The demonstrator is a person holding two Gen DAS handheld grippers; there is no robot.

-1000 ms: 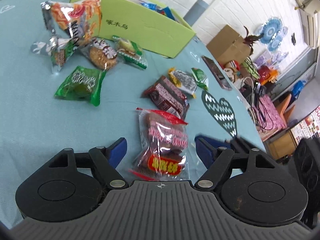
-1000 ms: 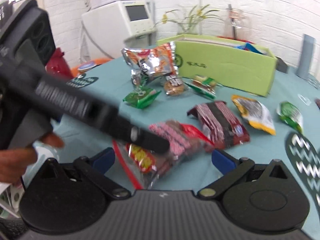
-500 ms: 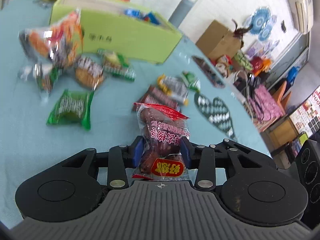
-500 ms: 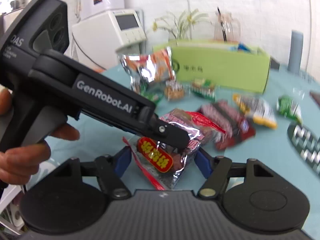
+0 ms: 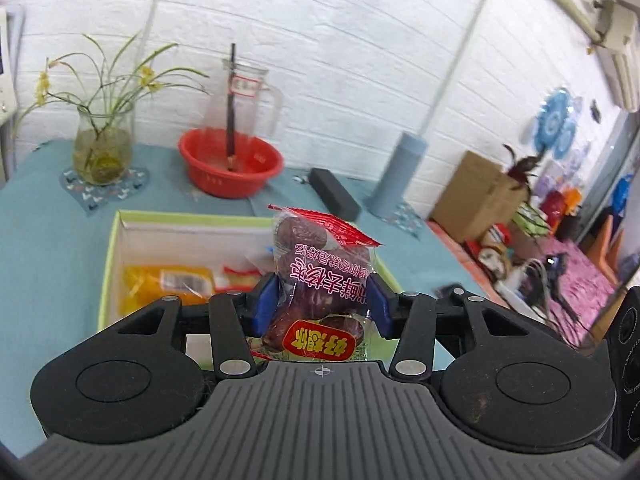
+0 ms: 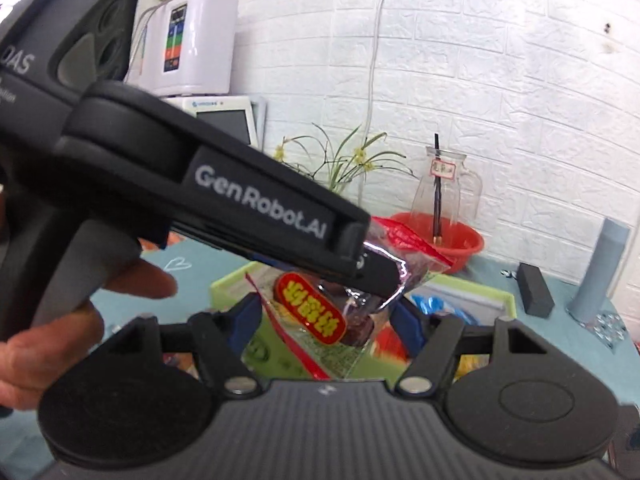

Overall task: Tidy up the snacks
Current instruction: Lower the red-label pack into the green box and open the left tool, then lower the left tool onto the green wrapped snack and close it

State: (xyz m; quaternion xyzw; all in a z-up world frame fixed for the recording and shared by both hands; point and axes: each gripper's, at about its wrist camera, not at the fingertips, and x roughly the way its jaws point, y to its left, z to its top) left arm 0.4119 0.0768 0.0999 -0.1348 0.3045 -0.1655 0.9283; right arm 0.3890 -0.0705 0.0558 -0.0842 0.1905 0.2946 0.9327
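Carrying date packet (image 5: 320, 300) over green box (image 5: 110, 264); left gripper (image 5: 322, 306) pinching it, jaws easing apart; right gripper (image 6: 326, 318) half-wide around packet, contact unclear; we release low inside box.

A lived-in room, part home and part workroom

A table under a teal cloth (image 5: 48, 240) stands against a white-painted brick wall (image 5: 340, 60), bearing a glass vase of yellow-flowered stems (image 5: 102, 148), a red plastic basin (image 5: 230, 162) and a clear jug (image 6: 444, 196). A white water appliance (image 6: 188, 40) sits in the corner; cardboard boxes (image 5: 476, 196), toys and a pink mat (image 5: 580, 280) crowd the floor beyond.
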